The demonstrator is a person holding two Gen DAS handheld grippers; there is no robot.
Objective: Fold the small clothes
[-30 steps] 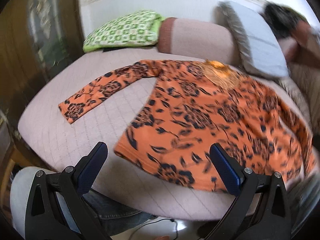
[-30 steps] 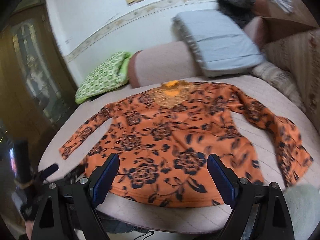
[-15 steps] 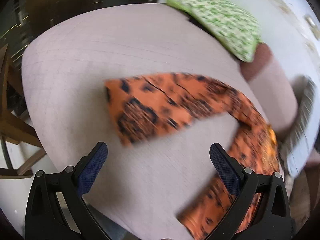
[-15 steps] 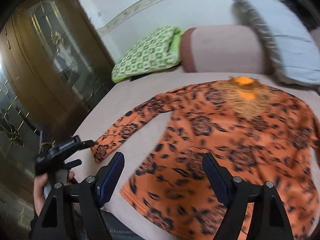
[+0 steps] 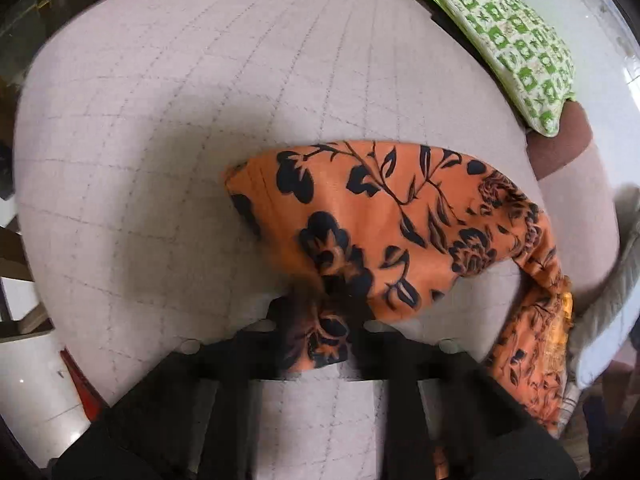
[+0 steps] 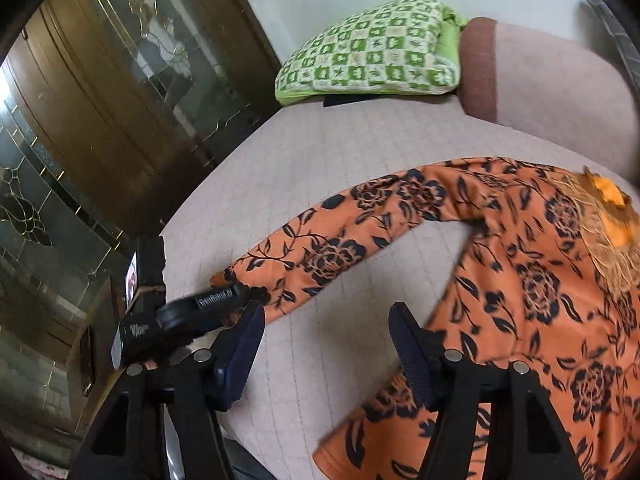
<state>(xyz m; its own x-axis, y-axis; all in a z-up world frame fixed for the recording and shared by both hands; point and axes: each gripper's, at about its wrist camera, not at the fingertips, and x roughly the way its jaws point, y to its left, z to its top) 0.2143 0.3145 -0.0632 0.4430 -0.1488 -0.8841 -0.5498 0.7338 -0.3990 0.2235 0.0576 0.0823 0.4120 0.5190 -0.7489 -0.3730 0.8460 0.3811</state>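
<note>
An orange long-sleeved top with black flowers [image 6: 532,280] lies spread on the pink quilted bed [image 6: 320,168]. My left gripper [image 5: 324,320] is shut on the cuff end of its left sleeve [image 5: 384,216], which bunches up slightly off the bed. In the right wrist view the left gripper [image 6: 240,300] shows at the sleeve end [image 6: 312,256]. My right gripper [image 6: 326,344] is open and empty, above the bare bed between the sleeve and the top's lower left hem [image 6: 384,412].
A green checked pillow [image 6: 372,52] and a pink bolster [image 6: 552,76] lie at the head of the bed. A dark wooden glass-fronted cabinet [image 6: 92,120] stands close along the bed's left side. A grey cushion [image 5: 608,304] lies beyond the top.
My left gripper has swung to the sleeve end and closed on the cuff. My right gripper has moved left and lower, toward the top's lower left hem.
</note>
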